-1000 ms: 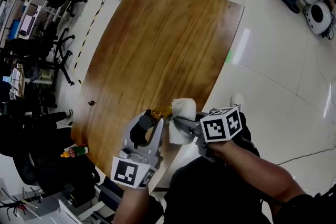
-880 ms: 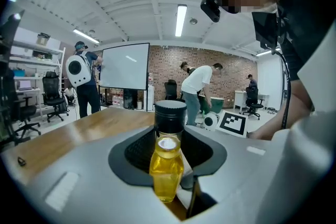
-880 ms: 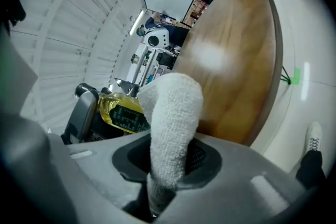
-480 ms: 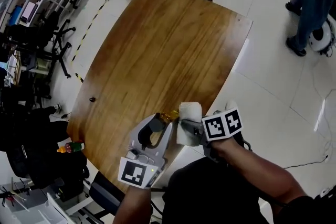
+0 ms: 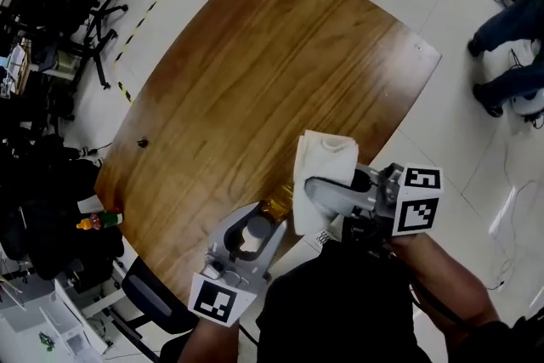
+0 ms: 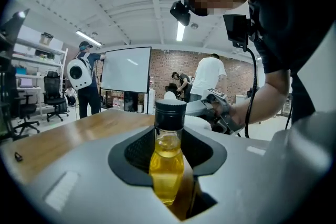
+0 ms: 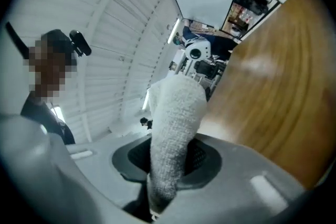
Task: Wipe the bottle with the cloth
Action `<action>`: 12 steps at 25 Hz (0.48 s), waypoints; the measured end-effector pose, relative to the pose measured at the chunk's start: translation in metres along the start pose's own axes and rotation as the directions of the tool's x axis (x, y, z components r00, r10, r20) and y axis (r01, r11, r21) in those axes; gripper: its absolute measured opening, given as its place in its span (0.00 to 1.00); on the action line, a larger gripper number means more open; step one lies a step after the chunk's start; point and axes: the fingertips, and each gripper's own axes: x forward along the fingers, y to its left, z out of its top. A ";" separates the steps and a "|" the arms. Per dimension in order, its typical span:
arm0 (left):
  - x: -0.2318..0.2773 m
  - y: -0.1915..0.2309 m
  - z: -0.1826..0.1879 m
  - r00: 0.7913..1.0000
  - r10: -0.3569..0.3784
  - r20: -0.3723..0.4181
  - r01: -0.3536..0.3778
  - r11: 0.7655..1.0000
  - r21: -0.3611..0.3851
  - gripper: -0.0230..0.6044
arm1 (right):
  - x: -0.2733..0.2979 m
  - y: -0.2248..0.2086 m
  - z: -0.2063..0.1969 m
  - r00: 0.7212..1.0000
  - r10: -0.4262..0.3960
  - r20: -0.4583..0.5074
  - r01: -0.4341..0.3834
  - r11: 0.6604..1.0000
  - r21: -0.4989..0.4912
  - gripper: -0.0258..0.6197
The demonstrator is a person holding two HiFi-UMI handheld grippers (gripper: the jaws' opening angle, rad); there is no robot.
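Swung out to the right and raised since a second ago, the right tongs (image 5: 316,187) now carry the white cloth (image 5: 325,164) upright above the counter's (image 5: 255,72) near edge; earlier the fold lay against the bottle (image 6: 167,165). The left tongs (image 5: 253,232) have stayed low over that same edge, clamped on the body of the small bottle of amber liquid, its black cap (image 6: 170,112) standing clear above the pads. The right tongs are closed firmly on the cloth, a thick rolled fold sticking out past them. Cloth and bottle sit side by side above the counter's edge, and no view settles whether they touch. The wipe appears to be between strokes. To do it well, the fold should probably come back flat against the bottle's side below the cap and be drawn along its length. Meanwhile the left tongs would hold steady and turn a fresh side toward it. Pressing too hard could twist the bottle in its grip.
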 end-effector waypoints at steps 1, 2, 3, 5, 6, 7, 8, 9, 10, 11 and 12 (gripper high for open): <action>-0.001 0.001 0.000 1.000 0.006 0.000 -0.006 1.000 -0.005 0.30 | 0.012 0.005 0.000 0.999 0.043 -0.021 -0.042 0.999 0.007 0.15; -0.001 0.001 0.000 1.000 0.012 0.001 -0.012 1.000 -0.011 0.30 | 0.022 0.007 -0.002 0.996 0.071 -0.049 -0.070 0.997 0.013 0.15; -0.001 0.001 0.000 1.000 0.015 0.005 -0.015 1.000 -0.017 0.30 | 0.030 0.007 -0.005 0.993 0.082 -0.081 -0.081 0.997 0.016 0.15; 0.000 0.000 0.000 1.000 0.015 0.016 -0.014 1.000 -0.023 0.30 | 0.040 0.003 -0.017 0.985 0.077 -0.152 -0.077 0.997 0.010 0.15; 0.000 0.000 0.000 1.000 0.012 0.023 -0.011 1.000 -0.023 0.30 | 0.043 0.001 -0.024 0.980 0.074 -0.187 -0.074 0.997 0.004 0.15; 0.000 0.000 -0.001 1.000 0.008 0.030 -0.008 1.000 -0.021 0.30 | 0.046 0.000 -0.031 0.974 0.071 -0.217 -0.074 0.997 -0.002 0.15; -0.001 0.000 -0.001 0.999 0.006 0.036 -0.005 1.000 -0.020 0.30 | 0.048 0.000 -0.036 0.968 0.071 -0.240 -0.075 0.997 -0.008 0.15; -0.002 0.000 -0.002 0.999 0.005 0.043 -0.004 1.000 -0.019 0.30 | 0.051 0.000 -0.039 0.964 0.073 -0.257 -0.079 0.997 -0.012 0.15; -0.003 0.001 -0.002 0.999 0.005 0.049 -0.004 1.000 -0.020 0.30 | 0.053 0.000 -0.041 0.960 0.078 -0.271 -0.085 0.996 -0.015 0.15; -0.004 0.002 -0.001 0.998 0.006 0.055 -0.005 1.000 -0.021 0.30 | 0.054 0.000 -0.040 0.955 0.084 -0.283 -0.093 0.996 -0.018 0.15; -0.004 0.002 0.000 0.998 0.009 0.061 -0.007 1.000 -0.024 0.30 | 0.056 -0.001 -0.040 0.951 0.088 -0.295 -0.098 0.995 -0.020 0.15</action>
